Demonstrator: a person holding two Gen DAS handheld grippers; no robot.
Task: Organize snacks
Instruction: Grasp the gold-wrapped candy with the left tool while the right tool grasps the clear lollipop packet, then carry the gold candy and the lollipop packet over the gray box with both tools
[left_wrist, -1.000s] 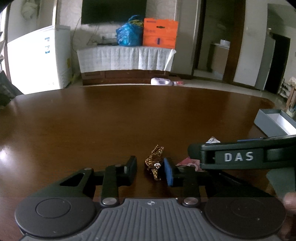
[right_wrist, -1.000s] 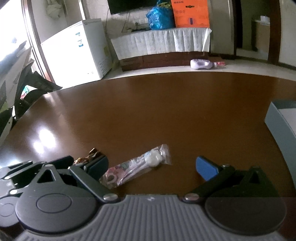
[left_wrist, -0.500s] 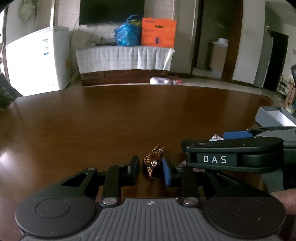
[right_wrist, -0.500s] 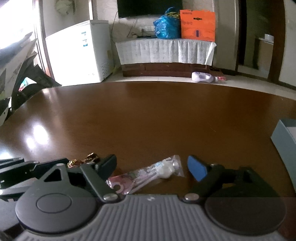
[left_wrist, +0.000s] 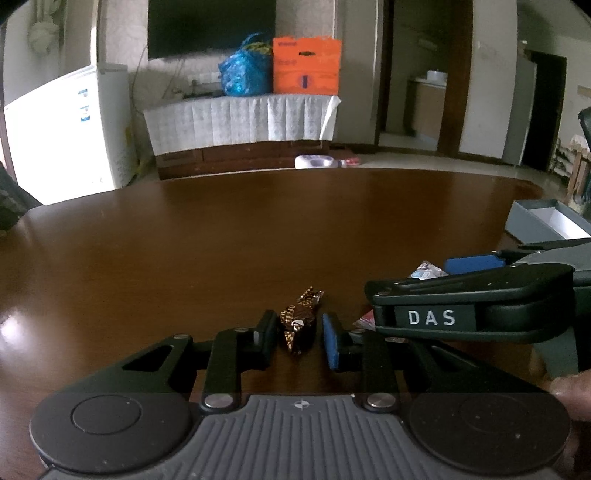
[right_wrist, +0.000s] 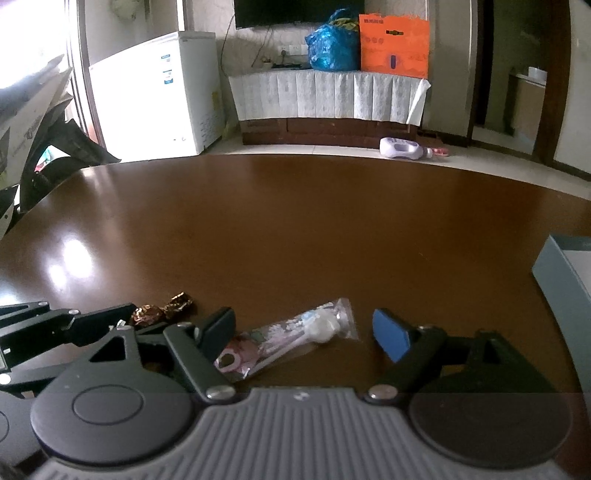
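Glossy brown table (right_wrist: 295, 229), white chest freezer (right_wrist: 162, 92), cloth-draped sideboard (right_wrist: 328, 96), wall television (left_wrist: 210, 27), tiled floor (right_wrist: 480, 155)

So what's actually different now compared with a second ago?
The left gripper has narrowed its fingers around the brown candy, though a small gap seems to remain. The right gripper has swung to centre itself over the clear packet, jaws wide open. Both snacks lie where they were on the table, and the grey box hasn't moved.
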